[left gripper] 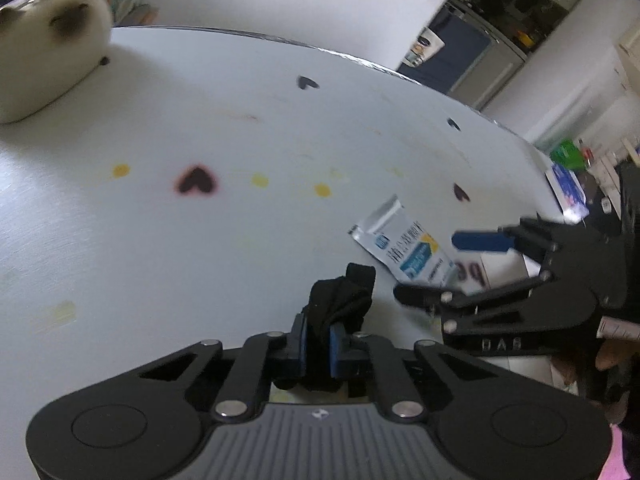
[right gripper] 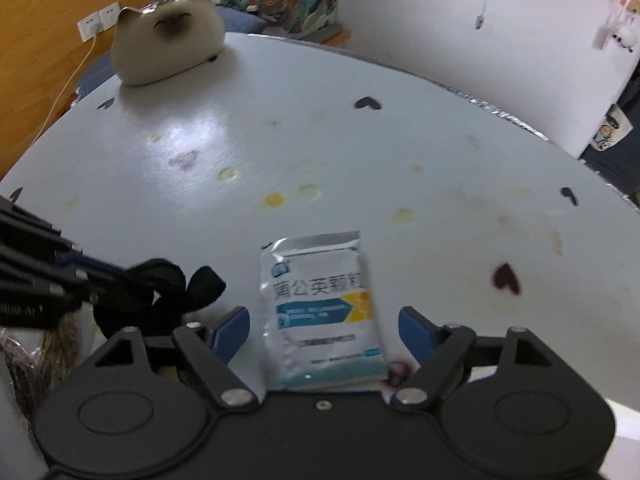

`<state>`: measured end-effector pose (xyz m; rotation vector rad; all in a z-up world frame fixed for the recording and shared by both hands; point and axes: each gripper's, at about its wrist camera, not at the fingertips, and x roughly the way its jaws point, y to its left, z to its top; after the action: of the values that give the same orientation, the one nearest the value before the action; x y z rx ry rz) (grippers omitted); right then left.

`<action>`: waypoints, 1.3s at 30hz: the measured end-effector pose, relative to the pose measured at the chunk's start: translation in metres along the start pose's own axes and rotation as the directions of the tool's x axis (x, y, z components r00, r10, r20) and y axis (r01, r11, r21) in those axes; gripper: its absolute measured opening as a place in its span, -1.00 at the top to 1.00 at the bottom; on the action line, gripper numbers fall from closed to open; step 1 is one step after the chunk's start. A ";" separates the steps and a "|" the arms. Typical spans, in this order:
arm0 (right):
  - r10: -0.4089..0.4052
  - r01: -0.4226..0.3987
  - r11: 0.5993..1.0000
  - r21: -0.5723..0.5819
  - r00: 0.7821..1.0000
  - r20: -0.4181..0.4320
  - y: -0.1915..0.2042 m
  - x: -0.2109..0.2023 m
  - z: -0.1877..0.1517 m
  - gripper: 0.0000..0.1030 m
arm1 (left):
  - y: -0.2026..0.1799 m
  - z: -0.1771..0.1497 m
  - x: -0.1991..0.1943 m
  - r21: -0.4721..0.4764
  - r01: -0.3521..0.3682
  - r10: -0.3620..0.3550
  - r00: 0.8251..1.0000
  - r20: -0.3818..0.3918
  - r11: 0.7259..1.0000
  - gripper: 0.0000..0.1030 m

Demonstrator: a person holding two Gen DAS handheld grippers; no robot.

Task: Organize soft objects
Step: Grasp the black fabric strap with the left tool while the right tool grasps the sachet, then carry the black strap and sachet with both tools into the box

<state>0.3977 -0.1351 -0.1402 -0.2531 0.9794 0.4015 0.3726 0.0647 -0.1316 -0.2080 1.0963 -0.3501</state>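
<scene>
Black cloth (left gripper: 340, 300), low centre of the left view, sits clamped in your left gripper (left gripper: 318, 350); keep that grip firm. Your right gripper (right gripper: 324, 328) is spread wide around the sachet (right gripper: 320, 304); close squarely mid-packet.

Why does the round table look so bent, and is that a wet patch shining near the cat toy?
Both wrist views bend the table through fisheye lenses. In the right wrist view the bright patch in front of the cat plush looks like glare, not water. In the left wrist view the plush is blurred, as is the right gripper; the black cloth in the left gripper stays fairly sharp.
</scene>
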 end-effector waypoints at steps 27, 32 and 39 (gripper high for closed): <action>0.006 -0.006 0.996 0.085 1.000 -0.004 0.017 -0.007 -0.025 0.11 | 0.008 -0.018 -0.026 -0.095 -0.012 0.018 0.998 0.061 0.995 0.80; 0.018 -0.017 0.990 0.143 1.000 -0.001 0.027 -0.020 -0.036 0.14 | 0.008 -0.024 -0.037 -0.107 -0.011 0.020 0.996 0.083 0.994 0.80; -0.020 0.002 0.976 0.219 0.997 0.078 0.038 -0.061 -0.043 0.14 | 0.006 -0.032 -0.062 -0.114 0.006 0.010 0.991 0.137 0.993 0.80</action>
<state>0.3187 -0.1301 -0.1132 -0.0429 0.9343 0.2884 0.3201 0.0942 -0.0965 -0.3279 0.9809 -0.2677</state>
